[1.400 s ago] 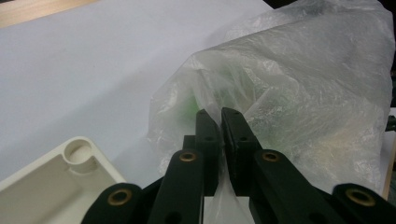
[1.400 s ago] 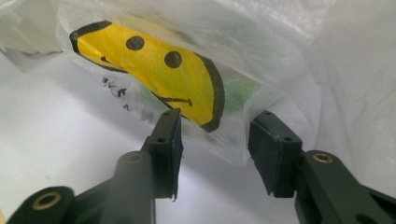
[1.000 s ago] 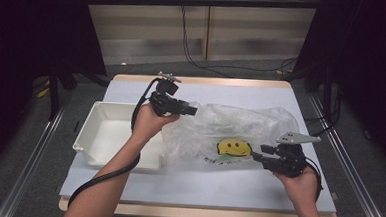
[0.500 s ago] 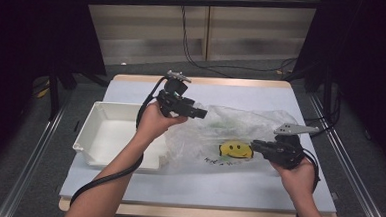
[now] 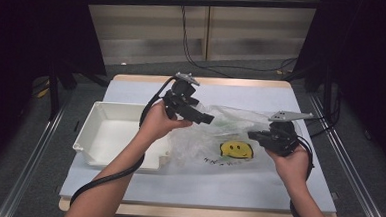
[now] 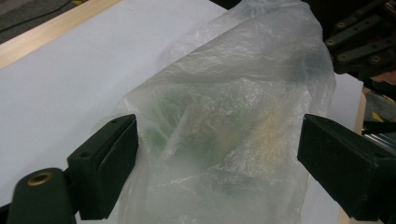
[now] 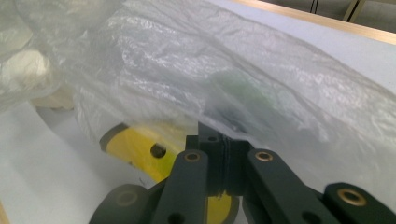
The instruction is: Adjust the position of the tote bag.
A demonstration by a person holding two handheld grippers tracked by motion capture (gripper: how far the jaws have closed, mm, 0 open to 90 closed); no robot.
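1. Worktop (image 5: pixel 127 185) – pale blue sheet over a wood-edged table; it carries everything.
2. Shallow white plastic tray (image 5: pixel 105 129) – sits at the left, just beside the bag, likely the place for sorted contents.
3. Clear crinkled plastic bag with a yellow smiley face (image 5: pixel 236 150) – lies mid-worktop, its right end lifted off the surface; greenish items show faintly inside.
4. Left hand-held gripper (image 5: pixel 208 120) – its jaws have just been opening and now stand spread, the bag film between them but not pressed.
5. Right hand-held gripper (image 5: pixel 253 135) – its jaws have just been closing and are now pressed together, pinching the bag's film, probably to hold that end up.
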